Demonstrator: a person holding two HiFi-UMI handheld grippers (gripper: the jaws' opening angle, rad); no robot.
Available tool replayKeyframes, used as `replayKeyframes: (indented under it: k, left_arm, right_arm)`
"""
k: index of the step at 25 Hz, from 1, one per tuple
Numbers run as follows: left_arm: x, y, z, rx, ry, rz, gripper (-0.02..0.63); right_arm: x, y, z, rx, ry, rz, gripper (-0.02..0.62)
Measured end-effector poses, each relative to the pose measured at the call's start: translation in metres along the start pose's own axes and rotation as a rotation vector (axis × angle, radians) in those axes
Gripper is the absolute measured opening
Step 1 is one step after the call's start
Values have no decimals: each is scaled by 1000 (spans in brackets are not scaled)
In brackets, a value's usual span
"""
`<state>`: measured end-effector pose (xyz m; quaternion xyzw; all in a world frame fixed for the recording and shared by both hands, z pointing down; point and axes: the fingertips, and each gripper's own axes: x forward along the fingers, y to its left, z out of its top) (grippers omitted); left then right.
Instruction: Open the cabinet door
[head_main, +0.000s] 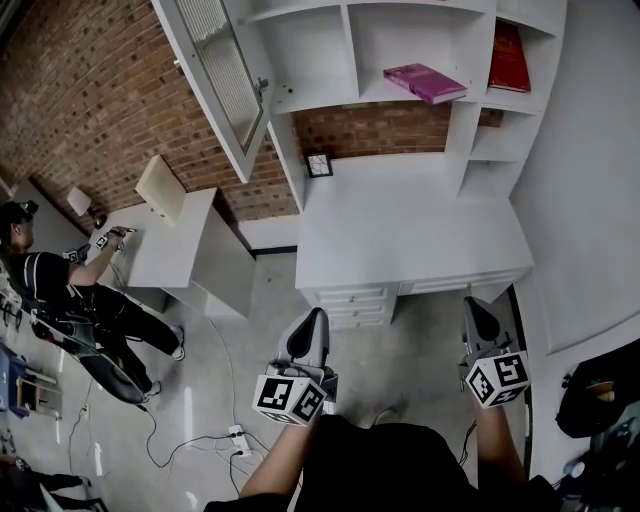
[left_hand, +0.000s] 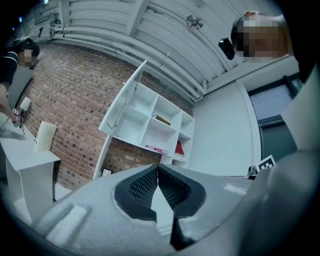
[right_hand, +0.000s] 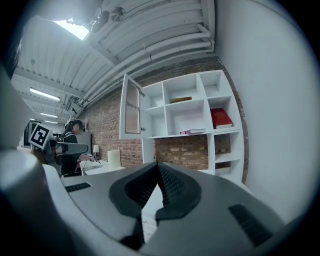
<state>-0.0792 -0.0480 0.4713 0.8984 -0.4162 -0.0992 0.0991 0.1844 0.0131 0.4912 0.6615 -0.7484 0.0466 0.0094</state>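
The cabinet door stands swung wide at the shelf unit's upper left corner, above the bench, while left tool and right tool (both pressed together, empty) hang well back; any further push seems best on its frame, not its pane.

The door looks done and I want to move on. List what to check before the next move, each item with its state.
1. Cabinet door stands open, shelves exposed: ok.
2. Left gripper shut, nothing between its jaws: ok.
3. Right gripper shut, nothing between its jaws: ok.
4. Both grippers held short of the desk, touching nothing: ok.
5. Other person away from the door, at the side table: ok.
6. Door at its full travel: cannot tell.
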Motion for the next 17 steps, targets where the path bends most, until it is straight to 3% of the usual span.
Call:
replayKeyframes:
  k: [17]
  left_arm:
    - [3,-28,-12,-5,17,8,20]
  right_arm:
    - [-13,-18,-4,33,-10,15,2]
